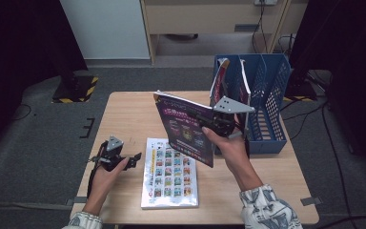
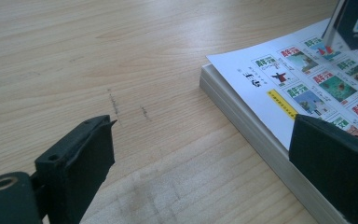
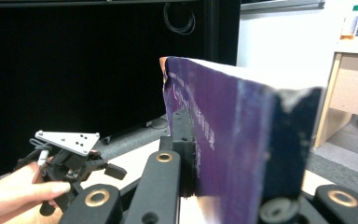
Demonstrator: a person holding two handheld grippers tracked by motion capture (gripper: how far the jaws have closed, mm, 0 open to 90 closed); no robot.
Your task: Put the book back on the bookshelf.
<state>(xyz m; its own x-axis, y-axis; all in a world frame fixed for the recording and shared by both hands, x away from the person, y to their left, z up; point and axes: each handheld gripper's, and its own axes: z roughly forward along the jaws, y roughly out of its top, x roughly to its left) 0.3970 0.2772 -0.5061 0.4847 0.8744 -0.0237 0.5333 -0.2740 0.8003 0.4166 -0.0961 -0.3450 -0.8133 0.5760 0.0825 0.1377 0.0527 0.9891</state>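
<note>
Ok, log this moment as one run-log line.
right gripper: shut on purple book, lifted | left gripper: open, beside white book | file rack: two books in

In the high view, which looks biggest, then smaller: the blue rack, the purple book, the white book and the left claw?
1. Blue rack
2. White book and purple book: about alike; the purple one is lifted nearer the camera and tilted, so unsure.
3. Left claw
</note>
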